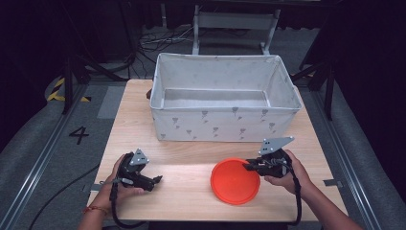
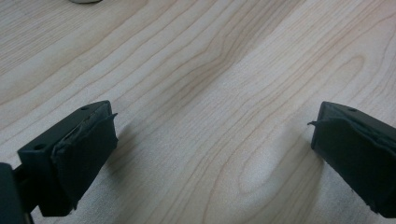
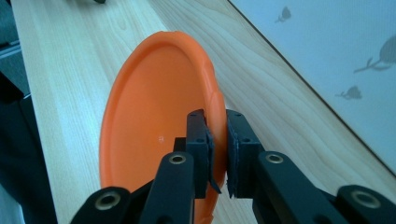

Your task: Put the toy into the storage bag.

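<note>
An orange plate (image 1: 234, 181) lies near the front of the wooden table (image 1: 191, 158), right of centre. My right gripper (image 1: 250, 166) is shut on its right rim; in the right gripper view the two black jaws pinch the edge of the orange plate (image 3: 154, 135) between their pads (image 3: 204, 149), the plate tilted up off the wood. My left gripper (image 1: 157, 181) rests low at the front left, held by a hand. Its jaws stand wide apart in the left gripper view, with bare wood between the fingertips (image 2: 88, 140).
A large white fabric bin (image 1: 222, 98) with a grey pattern stands open across the back half of the table; its wall (image 3: 327, 60) is close to the right gripper. Bare tabletop lies between the two hands. Dark floor, cables and rails surround the table.
</note>
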### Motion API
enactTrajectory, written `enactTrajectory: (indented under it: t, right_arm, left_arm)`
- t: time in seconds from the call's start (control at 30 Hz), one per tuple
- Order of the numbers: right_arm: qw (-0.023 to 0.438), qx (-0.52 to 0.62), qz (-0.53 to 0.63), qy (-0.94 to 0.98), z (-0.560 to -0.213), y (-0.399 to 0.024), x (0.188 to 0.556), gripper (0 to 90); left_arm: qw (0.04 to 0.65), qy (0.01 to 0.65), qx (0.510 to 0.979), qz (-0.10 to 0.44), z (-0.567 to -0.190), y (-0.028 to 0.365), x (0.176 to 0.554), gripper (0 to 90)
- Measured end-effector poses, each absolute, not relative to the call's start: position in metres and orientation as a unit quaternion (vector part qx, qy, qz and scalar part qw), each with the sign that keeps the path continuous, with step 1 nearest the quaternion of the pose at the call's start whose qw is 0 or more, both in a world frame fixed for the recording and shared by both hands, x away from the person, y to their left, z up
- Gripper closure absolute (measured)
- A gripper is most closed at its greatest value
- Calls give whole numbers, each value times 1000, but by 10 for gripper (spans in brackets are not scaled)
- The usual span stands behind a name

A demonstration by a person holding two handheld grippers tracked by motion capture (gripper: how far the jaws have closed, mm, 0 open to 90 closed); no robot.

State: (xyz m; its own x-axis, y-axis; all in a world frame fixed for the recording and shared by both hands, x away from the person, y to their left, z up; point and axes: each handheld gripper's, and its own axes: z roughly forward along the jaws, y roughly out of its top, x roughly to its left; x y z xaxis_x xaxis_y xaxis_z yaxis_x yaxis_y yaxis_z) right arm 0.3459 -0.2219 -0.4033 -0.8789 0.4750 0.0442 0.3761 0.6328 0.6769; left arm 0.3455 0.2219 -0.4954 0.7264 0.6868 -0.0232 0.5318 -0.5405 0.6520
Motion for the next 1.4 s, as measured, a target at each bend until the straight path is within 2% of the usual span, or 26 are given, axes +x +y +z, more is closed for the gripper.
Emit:
enactTrajectory:
  t: [0.5,0.9,1.4]
  right_arm:
    - [130,208,329,912,-379,-233,338,823]
    - [151,195,307,919,-360,-247,339,824]
    - [172,165,257,937,-299,-273,351,823]
  left_arm:
    - [327,351,869,118,-495,222,345,5]
    - [327,351,869,118,-495,222,345,4]
    - [328,351,869,118,-495,222,346,4]
